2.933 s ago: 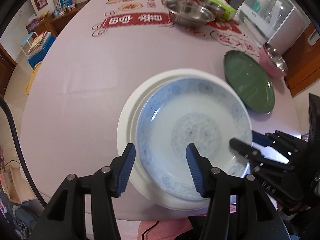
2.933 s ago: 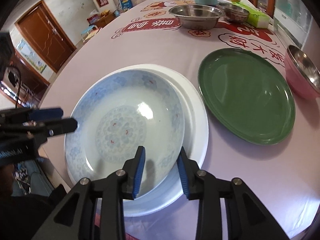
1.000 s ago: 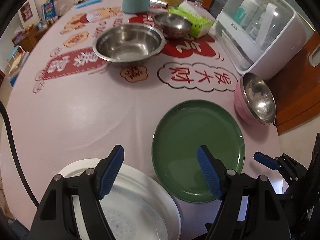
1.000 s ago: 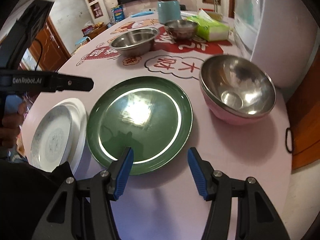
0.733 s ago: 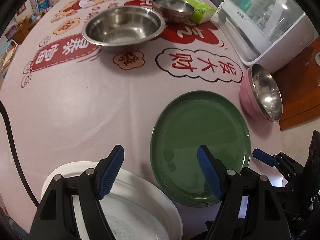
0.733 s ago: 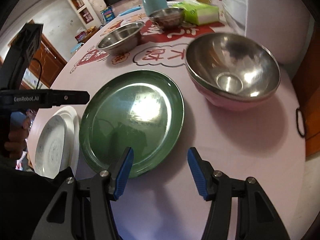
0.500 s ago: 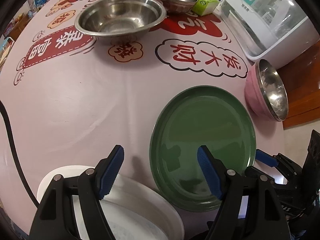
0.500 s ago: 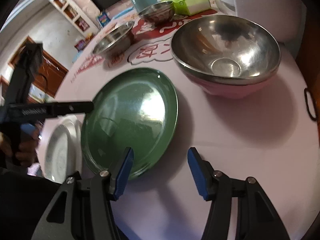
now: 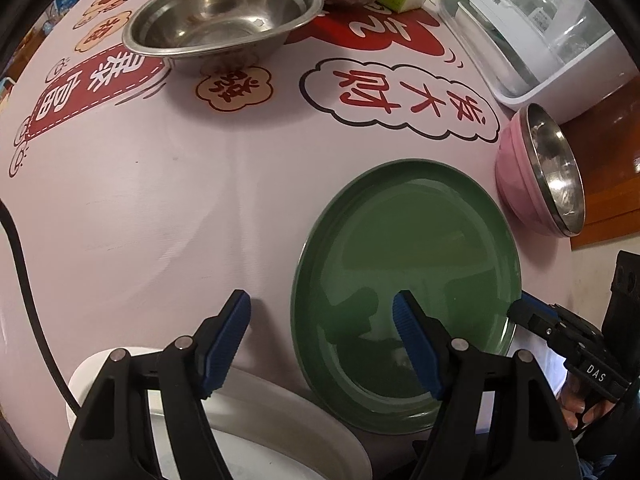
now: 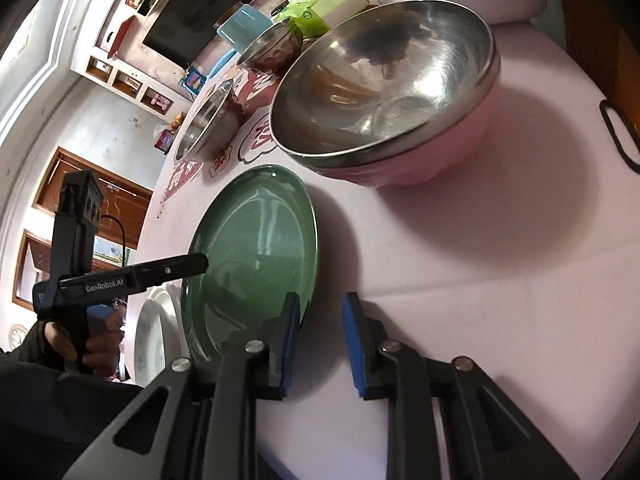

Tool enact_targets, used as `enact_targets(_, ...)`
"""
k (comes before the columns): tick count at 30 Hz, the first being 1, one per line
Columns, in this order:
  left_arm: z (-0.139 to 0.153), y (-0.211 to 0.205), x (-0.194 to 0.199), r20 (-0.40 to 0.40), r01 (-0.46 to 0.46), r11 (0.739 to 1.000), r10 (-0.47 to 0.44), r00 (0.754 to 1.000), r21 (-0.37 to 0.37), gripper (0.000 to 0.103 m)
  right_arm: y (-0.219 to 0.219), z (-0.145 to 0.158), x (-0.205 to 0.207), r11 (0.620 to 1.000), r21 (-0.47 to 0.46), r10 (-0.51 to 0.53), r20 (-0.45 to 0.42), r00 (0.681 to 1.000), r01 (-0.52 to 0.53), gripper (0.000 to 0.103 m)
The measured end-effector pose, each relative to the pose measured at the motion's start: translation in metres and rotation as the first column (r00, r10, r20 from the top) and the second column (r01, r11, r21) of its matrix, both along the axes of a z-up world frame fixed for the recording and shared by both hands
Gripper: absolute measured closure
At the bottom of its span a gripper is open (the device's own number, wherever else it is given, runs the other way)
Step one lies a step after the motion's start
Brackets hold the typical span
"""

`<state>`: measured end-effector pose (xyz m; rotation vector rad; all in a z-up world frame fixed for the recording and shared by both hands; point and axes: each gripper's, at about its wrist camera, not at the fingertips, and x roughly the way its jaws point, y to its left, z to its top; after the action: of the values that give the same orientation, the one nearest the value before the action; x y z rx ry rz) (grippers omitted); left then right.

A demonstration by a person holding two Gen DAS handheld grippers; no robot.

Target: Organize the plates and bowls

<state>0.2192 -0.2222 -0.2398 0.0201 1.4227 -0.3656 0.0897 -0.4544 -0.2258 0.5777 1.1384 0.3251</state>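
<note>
One green plate [image 9: 408, 276] is lying flat on the pink tablecloth [image 9: 168, 208], just beside the white plate [image 9: 280, 424] and near the pink bowl [image 10: 404, 160]; glossy and rigid, it is likely offering only its thin rim as a hold. Right gripper [image 10: 320, 340] is straddling that near rim, jaws parted, not yet clamping. Left gripper [image 9: 320, 344] is hovering wide open above.
</note>
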Motion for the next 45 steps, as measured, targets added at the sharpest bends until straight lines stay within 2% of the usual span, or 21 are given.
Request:
enact_targets(9, 0.000, -0.002, 0.000, 0.011, -0.008, 1.000, 0.008, 1.000, 0.006, 0.050, -0.002, -0.006, 0.004, 0.999, 0.044, 0.014, -0.012, 1.000, -0.013, 0.088)
enact_targets(13, 0.000, -0.001, 0.001, 0.013, -0.014, 1.000, 0.014, 1.000, -0.001, 0.063, 0.000, -0.010, 0.005, 0.997, 0.068, 0.027, -0.020, 0.999, -0.026, 0.091)
enact_targets(15, -0.001, -0.001, 0.002, 0.012, -0.012, 1.000, 0.012, 1.000, -0.005, 0.065, 0.001, -0.010, 0.005, 0.997, 0.073, 0.034, -0.021, 0.999, -0.032, 0.092)
enact_targets(17, -0.001, 0.000, 0.002, 0.013, -0.013, 1.000, 0.013, 1.000, -0.002, 0.075, 0.001, -0.011, 0.004, 0.996, 0.076, 0.039, -0.023, 0.999, -0.037, 0.093)
enact_targets(20, -0.001, 0.001, 0.002, 0.015, -0.017, 1.000, 0.017, 1.000, 0.001, 0.080, 0.001, -0.011, 0.002, 0.996, 0.083, 0.040, -0.025, 0.999, -0.038, 0.093)
enact_targets(31, -0.001, 0.005, 0.002, 0.009, -0.025, 0.999, 0.025, 1.000, -0.023, 0.083, 0.002, -0.011, 0.003, 0.996, 0.077, 0.043, -0.033, 0.999, -0.040, 0.093)
enact_targets(45, 0.018, 0.002, -0.006, 0.071, -0.002, 1.000, 0.004, 0.997, -0.029, 0.083, 0.004, 0.001, 0.002, 0.998, 0.059, 0.031, -0.016, 0.999, -0.030, 0.093)
